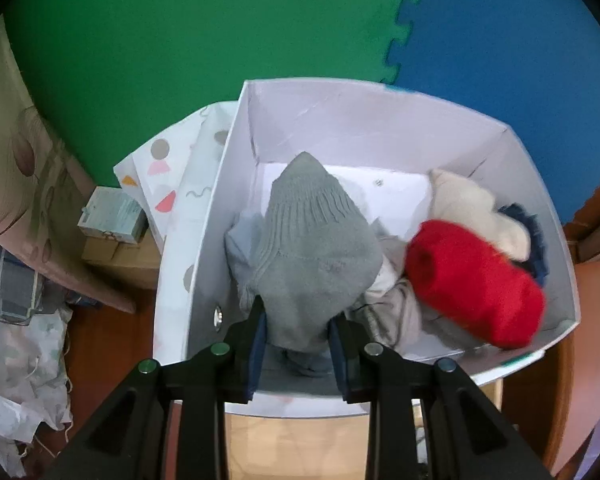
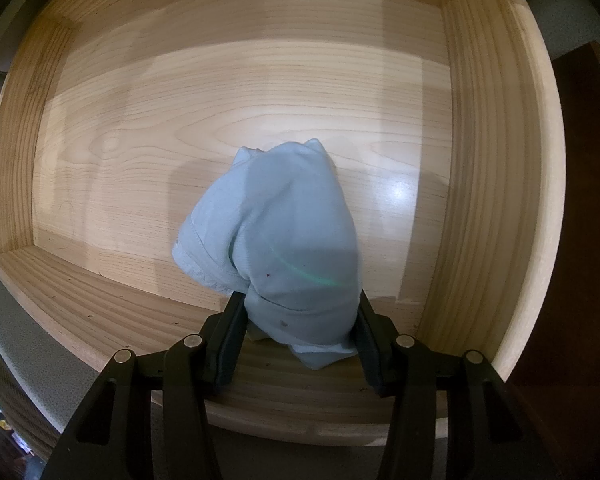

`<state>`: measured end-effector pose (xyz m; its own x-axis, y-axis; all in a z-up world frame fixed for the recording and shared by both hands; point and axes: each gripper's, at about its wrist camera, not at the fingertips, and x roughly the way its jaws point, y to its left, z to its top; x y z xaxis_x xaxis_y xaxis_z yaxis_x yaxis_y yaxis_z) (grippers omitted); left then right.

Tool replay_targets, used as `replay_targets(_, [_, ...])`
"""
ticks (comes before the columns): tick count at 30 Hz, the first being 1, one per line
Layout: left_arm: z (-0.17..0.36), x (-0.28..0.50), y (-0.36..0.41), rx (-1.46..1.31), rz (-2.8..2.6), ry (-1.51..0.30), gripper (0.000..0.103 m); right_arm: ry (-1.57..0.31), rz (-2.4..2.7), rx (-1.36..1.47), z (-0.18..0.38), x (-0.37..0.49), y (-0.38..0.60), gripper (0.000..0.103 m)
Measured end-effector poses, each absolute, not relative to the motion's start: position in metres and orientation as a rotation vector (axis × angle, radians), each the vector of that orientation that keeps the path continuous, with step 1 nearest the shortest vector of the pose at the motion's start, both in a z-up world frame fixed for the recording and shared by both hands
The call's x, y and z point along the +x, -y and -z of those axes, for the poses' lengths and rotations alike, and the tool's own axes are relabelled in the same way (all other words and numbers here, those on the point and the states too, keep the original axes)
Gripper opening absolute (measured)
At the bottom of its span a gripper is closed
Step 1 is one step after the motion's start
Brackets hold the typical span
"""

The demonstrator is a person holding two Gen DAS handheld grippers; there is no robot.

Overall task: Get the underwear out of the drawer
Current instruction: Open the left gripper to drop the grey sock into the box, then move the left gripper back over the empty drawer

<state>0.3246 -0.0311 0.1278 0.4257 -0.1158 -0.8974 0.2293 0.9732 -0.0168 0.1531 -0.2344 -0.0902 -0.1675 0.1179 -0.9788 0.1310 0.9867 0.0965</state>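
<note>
— Underwear, pale blue, sits in the lower centre of the right wrist view, clamped between the fingers of the right gripper over the wooden drawer.

— And the left gripper?

— It is closed on a grey knitted sock in the centre of its view, over a white box. A red roll and a cream piece lie at the right inside the box.

Wooden drawer — pale blue underwear rests on its floor.
</note>
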Motion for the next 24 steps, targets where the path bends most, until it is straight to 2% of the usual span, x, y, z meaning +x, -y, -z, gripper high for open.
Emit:
replay_targets(4, [-0.125, 0.326, 0.029, 0.109, 0.220, -1.116, 0.030, -1.745, 0.010, 0.187, 0.090, 0.153, 0.234, 0.046])
replay_targets(12, [-0.128, 0.317, 0.035, 0.171, 0.219, -1.088, 0.040, -1.749, 0.008, 0.188, 0.091, 0.151, 0.233, 0.046])
replay_targets(20, [-0.147, 0.301, 0.033, 0.196, 0.234, -1.029, 0.041, -1.749, 0.006, 0.189, 0.091, 0.151, 0.234, 0.046])
replay_targets(24, [-0.157, 0.290, 0.031, 0.191, 0.264, -1.016, 0.049, -1.750, 0.004, 0.190, 0.092, 0.152, 0.235, 0.047])
